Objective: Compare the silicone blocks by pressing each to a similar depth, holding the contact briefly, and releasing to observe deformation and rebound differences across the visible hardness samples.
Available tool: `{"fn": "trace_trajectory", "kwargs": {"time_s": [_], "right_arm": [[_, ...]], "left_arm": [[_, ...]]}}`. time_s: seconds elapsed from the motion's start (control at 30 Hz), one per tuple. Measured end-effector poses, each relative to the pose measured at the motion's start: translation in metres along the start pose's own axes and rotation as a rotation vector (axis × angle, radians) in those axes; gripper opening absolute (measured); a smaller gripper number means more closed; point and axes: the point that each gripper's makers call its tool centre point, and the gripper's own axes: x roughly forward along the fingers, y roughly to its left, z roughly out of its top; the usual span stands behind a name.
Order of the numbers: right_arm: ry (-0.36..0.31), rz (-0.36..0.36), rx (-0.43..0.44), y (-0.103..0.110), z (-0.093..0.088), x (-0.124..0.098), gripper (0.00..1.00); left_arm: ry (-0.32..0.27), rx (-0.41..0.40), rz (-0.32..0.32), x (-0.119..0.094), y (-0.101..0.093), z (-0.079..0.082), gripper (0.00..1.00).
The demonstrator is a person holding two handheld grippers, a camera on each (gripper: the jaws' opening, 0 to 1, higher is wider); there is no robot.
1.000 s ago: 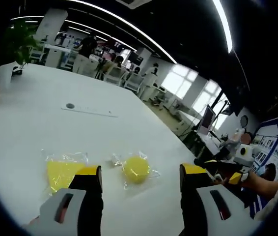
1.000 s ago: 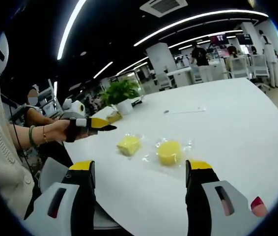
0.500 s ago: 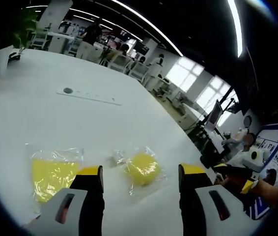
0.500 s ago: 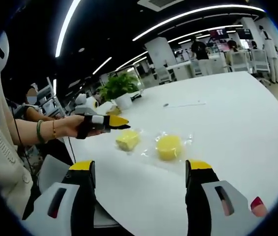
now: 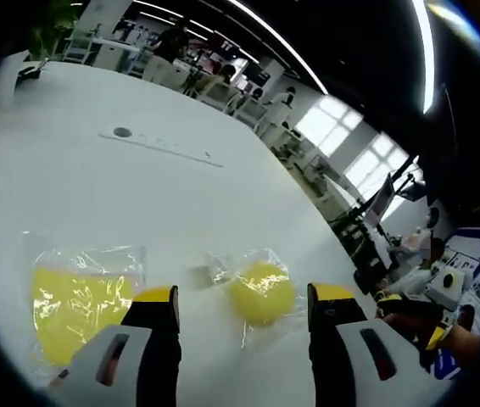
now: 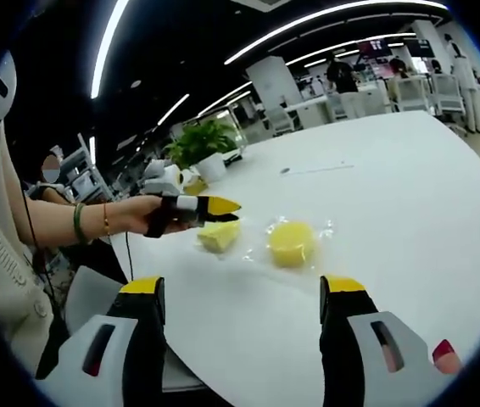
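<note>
Right gripper view: your left gripper [image 6: 227, 211], fingers parted, hovers above the square yellow block [image 6: 218, 238]; right gripper [image 6: 242, 298] fingers spread wide.

**Count of items on the white table**

Two yellow silicone blocks lay on the table, each in its own clear bag: one square block [image 5: 77, 307] and one round block [image 5: 261, 292]. Two grippers were counted, the left gripper [image 5: 242, 315] and the right gripper [image 6: 242, 307]. One potted plant [image 6: 201, 149] stood at the far edge. One long flat strip [image 5: 160, 144] lay beyond the blocks.
</note>
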Motion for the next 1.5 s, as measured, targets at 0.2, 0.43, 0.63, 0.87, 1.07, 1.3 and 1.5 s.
{"fn": "trace_trajectory", "kwargs": {"time_s": [0.2, 0.43, 0.63, 0.87, 1.07, 1.3, 1.5], "right_arm": [[0.009, -0.013, 0.013, -0.007, -0.001, 0.000, 0.68], [0.015, -0.021, 0.028, -0.015, -0.002, -0.001, 0.68], [-0.012, -0.007, 0.043, -0.014, 0.004, 0.003, 0.68], [-0.016, 0.000, 0.045, -0.014, 0.004, 0.005, 0.67], [-0.009, -0.013, 0.053, -0.020, 0.001, 0.003, 0.66], [-0.004, -0.014, 0.059, -0.023, -0.003, 0.003, 0.66], [-0.001, -0.012, 0.061, -0.024, -0.005, 0.005, 0.65]], "left_arm": [[0.021, -0.029, -0.004, 0.020, 0.004, -0.004, 0.59], [0.028, -0.078, -0.024, 0.038, 0.004, -0.005, 0.54], [0.034, -0.114, -0.038, 0.049, 0.004, -0.007, 0.51], [0.037, -0.173, -0.057, 0.062, 0.003, -0.008, 0.46], [0.027, -0.215, -0.053, 0.069, 0.006, -0.008, 0.37], [0.044, -0.212, -0.015, 0.073, 0.013, -0.013, 0.29], [0.061, -0.228, 0.007, 0.085, 0.014, -0.017, 0.23]]}}
